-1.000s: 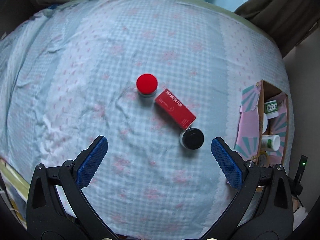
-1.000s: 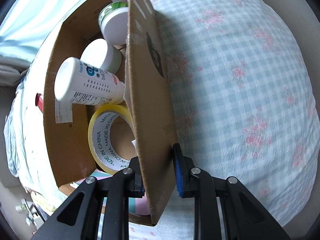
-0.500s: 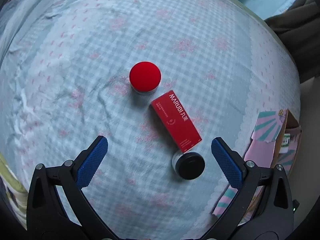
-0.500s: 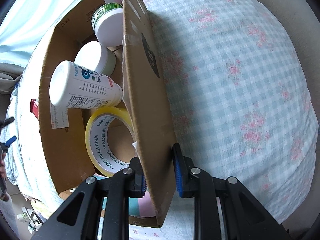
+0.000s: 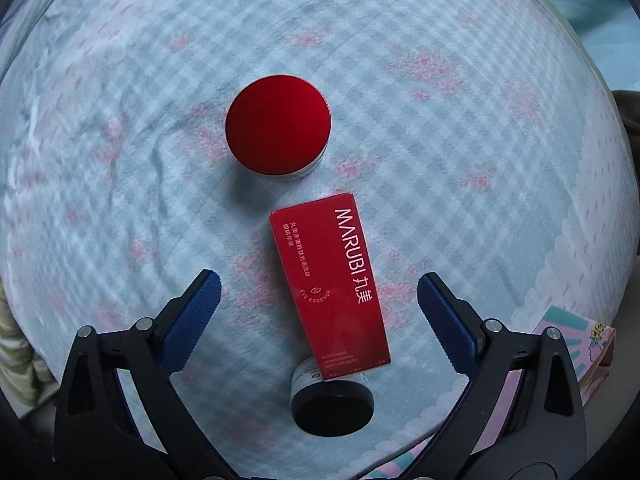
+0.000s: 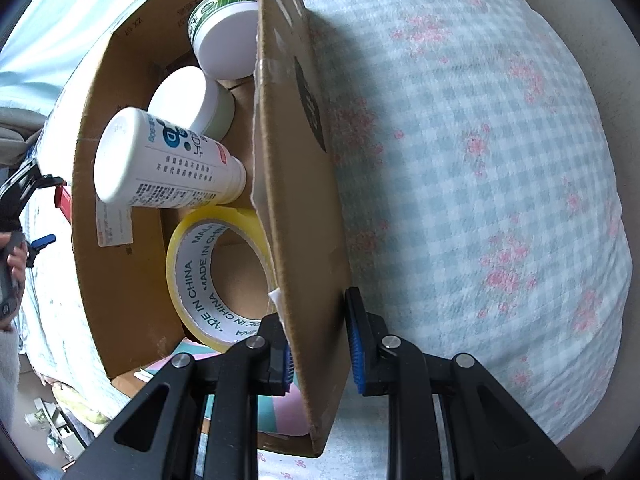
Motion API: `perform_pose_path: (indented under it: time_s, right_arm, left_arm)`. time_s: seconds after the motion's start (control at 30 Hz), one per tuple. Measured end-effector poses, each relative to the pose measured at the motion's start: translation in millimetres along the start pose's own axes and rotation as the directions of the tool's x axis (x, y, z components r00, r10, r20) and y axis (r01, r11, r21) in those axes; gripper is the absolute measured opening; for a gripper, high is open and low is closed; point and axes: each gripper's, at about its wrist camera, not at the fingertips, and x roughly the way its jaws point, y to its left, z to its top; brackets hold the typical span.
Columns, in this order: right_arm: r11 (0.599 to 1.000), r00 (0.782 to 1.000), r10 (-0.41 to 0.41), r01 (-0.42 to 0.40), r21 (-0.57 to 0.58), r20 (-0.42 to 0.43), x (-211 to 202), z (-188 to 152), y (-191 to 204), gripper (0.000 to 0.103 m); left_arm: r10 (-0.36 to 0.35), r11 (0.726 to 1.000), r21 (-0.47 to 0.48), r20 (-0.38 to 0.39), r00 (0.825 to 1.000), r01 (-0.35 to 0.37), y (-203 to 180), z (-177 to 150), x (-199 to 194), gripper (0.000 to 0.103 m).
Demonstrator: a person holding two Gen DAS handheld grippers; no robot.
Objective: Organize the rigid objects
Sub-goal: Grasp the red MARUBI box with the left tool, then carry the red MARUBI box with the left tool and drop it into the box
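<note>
Hovering over the red box point(image 5: 334, 284), bracing the cardboard box point(image 6: 296, 184)

I'm holding my left gripper point(image 5: 318, 306) spread wide, gripping nothing; red-lidded jar point(image 5: 278, 125) at 12 o'clock. My right gripper point(image 6: 320, 340) is clamping the wall.

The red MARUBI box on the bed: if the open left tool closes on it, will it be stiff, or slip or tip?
The red box looks like thin carton: probably light and slightly crushable. Lying flat on the soft bedspread, it should not roll. Its end touches the black-lidded jar, which may get nudged.

Glossy red carton point(image 5: 332, 284) on soft checked cloth point(image 5: 460, 128); matt brown cardboard box point(image 6: 304, 208).
</note>
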Motion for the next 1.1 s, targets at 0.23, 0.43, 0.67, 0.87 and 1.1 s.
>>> perform_pose_path:
  time_s: [0.23,0.43,0.67,0.87,1.1]
  right_arm:
    - [0.999,0.999,-0.017,0.015,-0.048,-0.03,10,13,11,0.021]
    - [0.999,0.999,-0.003,0.001,-0.036,-0.05,12,18,14,0.021]
    - [0.999,0.998,-0.004,0.001,-0.035,-0.061,14,27,14,0.021]
    - [0.999,0.998,0.001,-0.003,-0.032,-0.057,16,20,14,0.021]
    - [1.0,0.999,0.004,-0.005,-0.017,-0.044,18,14,14,0.021]
  left_arm:
    - [0.024,0.998,-0.05,-0.035,0.999,-0.025,-7,-2,28,0.059]
    - [0.026,0.999,-0.031,-0.046,0.999,-0.027,-21,-7,40,0.044]
    - [-0.004,0.999,-0.034,-0.038,0.999,0.002,-21,-7,42,0.042]
    - [-0.036,0.999,-0.025,-0.023,0.999,0.035,2,-8,22,0.041]
    - [-0.095,0.995,-0.005,0.033,0.995,0.095,16,-13,-17,0.041]
